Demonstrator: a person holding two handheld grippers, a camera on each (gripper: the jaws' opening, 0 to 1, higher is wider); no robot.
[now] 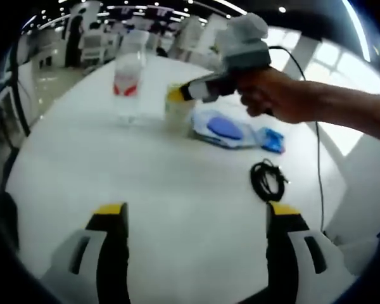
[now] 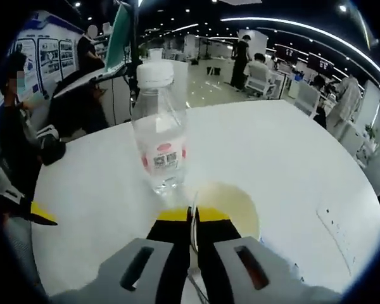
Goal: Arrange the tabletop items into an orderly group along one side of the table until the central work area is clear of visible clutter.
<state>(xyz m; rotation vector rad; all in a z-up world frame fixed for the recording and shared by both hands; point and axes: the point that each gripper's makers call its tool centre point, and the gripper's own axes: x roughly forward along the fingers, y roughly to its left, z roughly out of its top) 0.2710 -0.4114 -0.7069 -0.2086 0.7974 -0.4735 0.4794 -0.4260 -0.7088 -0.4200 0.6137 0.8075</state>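
1. In the left gripper view, the left tool (image 1: 196, 218) hovers over the white surface (image 1: 177, 209) with its jaws spread wide and nothing between them.
2. In the right gripper view, the right tool (image 2: 190, 218) is clenched on the near rim of a clear plastic cup (image 2: 231, 206), one jaw inside the wall and one outside.
3. The cup stands on the surface just beside a clear water bottle (image 2: 159, 133) with a white cap and a red-and-white label.
4. In the left gripper view, a hand (image 1: 272, 95) holds the right tool at the cup (image 1: 177, 111); a blue-and-white packet (image 1: 231, 130) lies just beside the cup.
5. A coiled black cable (image 1: 266, 179) lies near the packet.
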